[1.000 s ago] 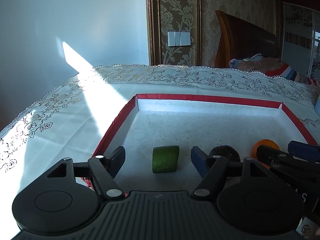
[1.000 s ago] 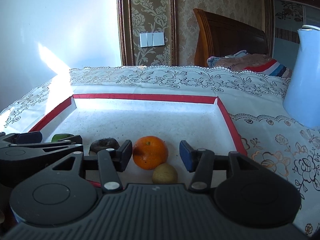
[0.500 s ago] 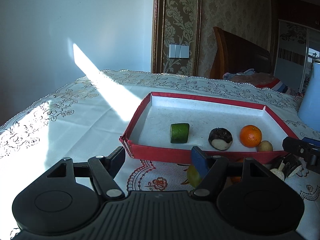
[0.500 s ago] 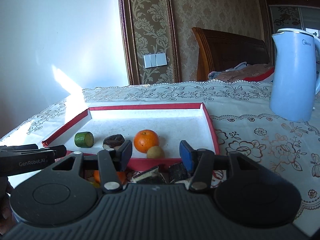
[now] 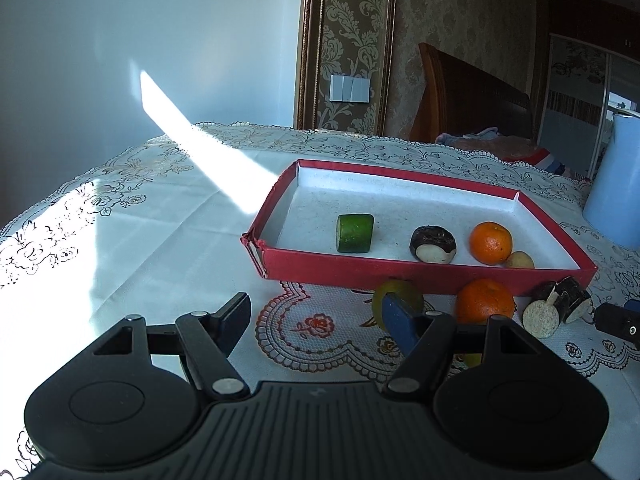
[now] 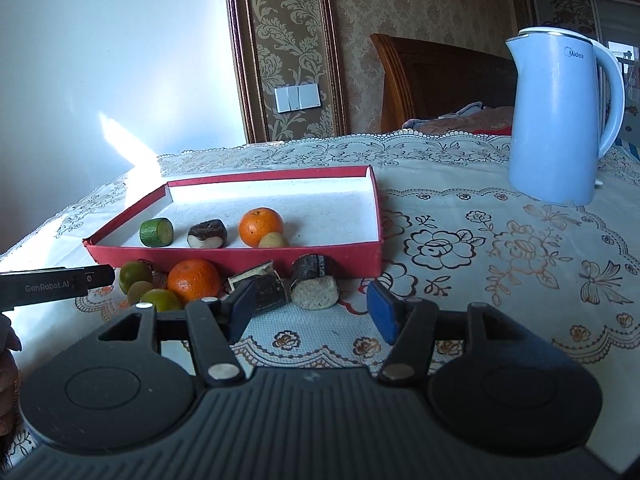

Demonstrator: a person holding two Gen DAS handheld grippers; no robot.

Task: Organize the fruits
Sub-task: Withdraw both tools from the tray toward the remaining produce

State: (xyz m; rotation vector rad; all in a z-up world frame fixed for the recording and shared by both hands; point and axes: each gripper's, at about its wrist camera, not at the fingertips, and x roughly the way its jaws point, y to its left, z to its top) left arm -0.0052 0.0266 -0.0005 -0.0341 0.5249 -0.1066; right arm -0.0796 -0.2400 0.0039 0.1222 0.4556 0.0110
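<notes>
While both hover empty short of the red tray, left gripper gapes, right gripper has just been opening; only right view shows whole kettle.

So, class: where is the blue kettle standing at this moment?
In the right wrist view, the blue kettle stands upright on the tablecloth at far right, apart from the red tray and beyond its right end.

I see a red tray with a speckled white floor, a green cucumber piece, an orange tangerine, a pale blue kettle, and a white tablecloth with floral outlines across the counter.
</notes>
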